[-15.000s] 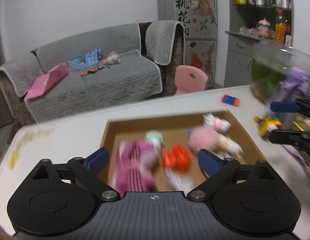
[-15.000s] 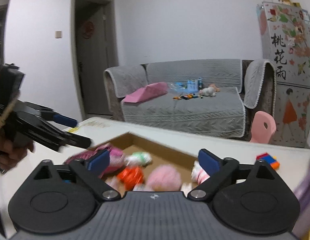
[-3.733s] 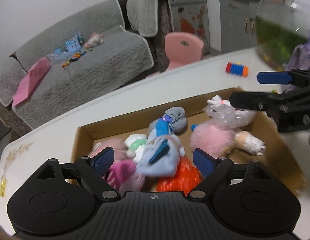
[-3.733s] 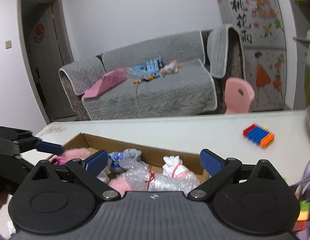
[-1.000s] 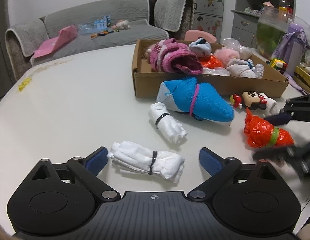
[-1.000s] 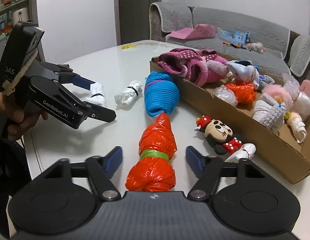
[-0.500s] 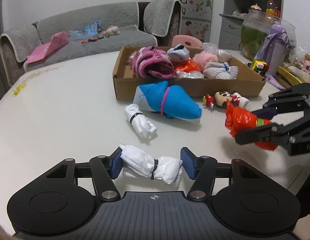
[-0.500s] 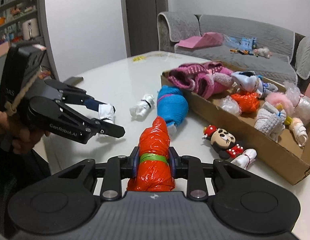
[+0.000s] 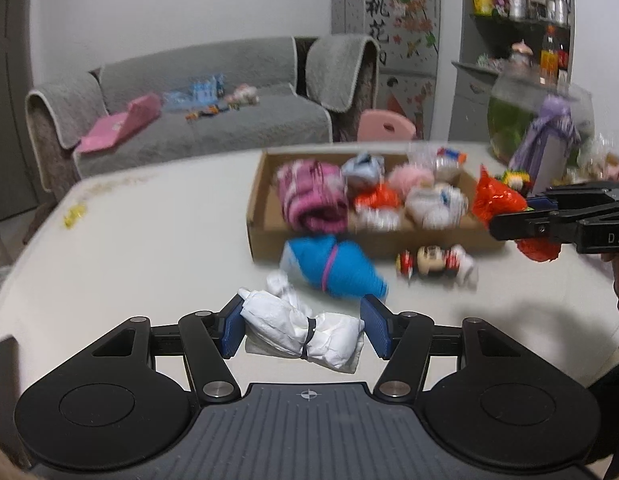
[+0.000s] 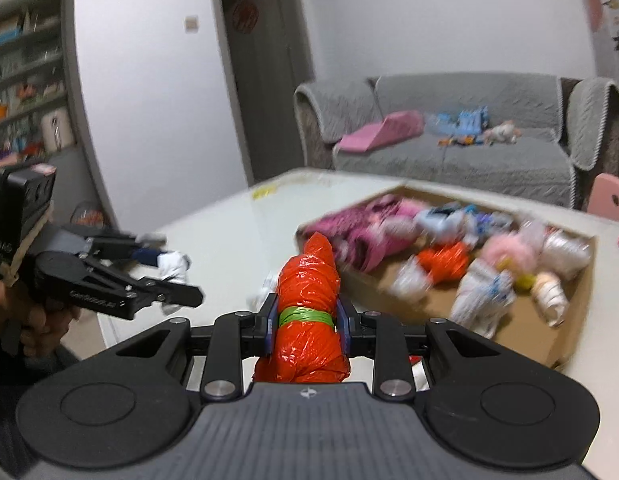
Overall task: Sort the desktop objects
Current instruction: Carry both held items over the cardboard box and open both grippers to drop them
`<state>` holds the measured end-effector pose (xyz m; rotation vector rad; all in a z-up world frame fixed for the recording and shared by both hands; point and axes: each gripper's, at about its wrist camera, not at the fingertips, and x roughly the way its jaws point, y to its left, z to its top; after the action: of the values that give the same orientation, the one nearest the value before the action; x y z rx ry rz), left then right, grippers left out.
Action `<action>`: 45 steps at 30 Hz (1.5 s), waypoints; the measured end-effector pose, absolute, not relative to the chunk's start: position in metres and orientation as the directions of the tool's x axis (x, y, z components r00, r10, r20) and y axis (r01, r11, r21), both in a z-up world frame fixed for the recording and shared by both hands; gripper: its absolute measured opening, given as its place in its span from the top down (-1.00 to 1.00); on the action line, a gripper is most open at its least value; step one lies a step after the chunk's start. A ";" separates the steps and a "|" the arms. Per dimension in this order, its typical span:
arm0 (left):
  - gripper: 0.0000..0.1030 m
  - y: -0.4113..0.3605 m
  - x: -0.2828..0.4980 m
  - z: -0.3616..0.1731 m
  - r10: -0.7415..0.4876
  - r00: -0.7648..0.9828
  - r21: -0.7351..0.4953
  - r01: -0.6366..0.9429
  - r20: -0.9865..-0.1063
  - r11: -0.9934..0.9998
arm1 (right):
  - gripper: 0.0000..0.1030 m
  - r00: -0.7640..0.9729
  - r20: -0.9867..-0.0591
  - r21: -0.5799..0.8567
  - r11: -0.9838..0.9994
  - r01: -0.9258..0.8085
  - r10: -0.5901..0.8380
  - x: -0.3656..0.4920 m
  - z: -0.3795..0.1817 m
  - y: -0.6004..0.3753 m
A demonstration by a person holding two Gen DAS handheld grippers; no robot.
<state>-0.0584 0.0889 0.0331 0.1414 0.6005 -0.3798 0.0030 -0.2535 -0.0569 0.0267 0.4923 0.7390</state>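
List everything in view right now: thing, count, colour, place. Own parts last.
white bundle: 1, white with black band, between the left gripper's pads
orange bundle: 1, orange with green band, clamped in the right gripper
second white bundle: 1, white, on the table behind the held one
blue bundle: 1, blue with pink band, on the table before the box
mouse toy: 1, red, black, white, on the table before the box
cardboard box: 1, brown, on the table, holding blurred pink, orange, white items
table: 1, white
left gripper: shut on white bundle
right gripper: shut on orange bundle
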 end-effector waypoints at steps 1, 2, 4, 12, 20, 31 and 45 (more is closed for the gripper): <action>-0.27 0.087 -0.058 0.041 -0.306 0.767 0.019 0.382 -0.564 0.924 | 0.50 0.644 -0.400 0.204 0.749 -0.631 0.652 0.004 -0.053 -0.259; -0.27 0.084 -0.056 0.048 -0.304 0.775 0.019 0.377 -0.554 0.926 | 0.50 0.663 -0.379 0.206 0.757 -0.620 0.646 0.006 -0.048 -0.265; -0.27 0.078 -0.052 0.061 -0.297 0.790 0.037 0.374 -0.536 0.927 | 0.50 0.701 -0.340 0.212 0.777 -0.592 0.627 0.010 -0.039 -0.279; -0.27 0.031 -0.020 0.097 -0.316 0.806 0.105 0.419 -0.500 0.902 | 0.50 0.802 -0.223 0.289 0.823 -0.489 0.555 0.037 -0.024 -0.320; -0.27 -0.018 0.010 0.094 -0.306 0.796 0.178 0.453 -0.523 0.874 | 0.50 0.837 -0.200 0.325 0.840 -0.435 0.510 0.061 -0.031 -0.339; -0.27 -0.052 0.057 0.075 -0.234 0.783 0.260 0.446 -0.576 0.856 | 0.49 0.846 -0.205 0.357 0.842 -0.404 0.493 0.069 -0.042 -0.352; -0.28 -0.067 0.079 0.055 -0.200 0.760 0.278 0.450 -0.619 0.849 | 0.49 0.842 -0.251 0.349 0.856 -0.382 0.478 0.077 -0.048 -0.354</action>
<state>0.0792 -0.0665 0.0553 0.4320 0.6125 -0.3660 0.0773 -0.3545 -0.0484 0.2931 0.3388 0.4616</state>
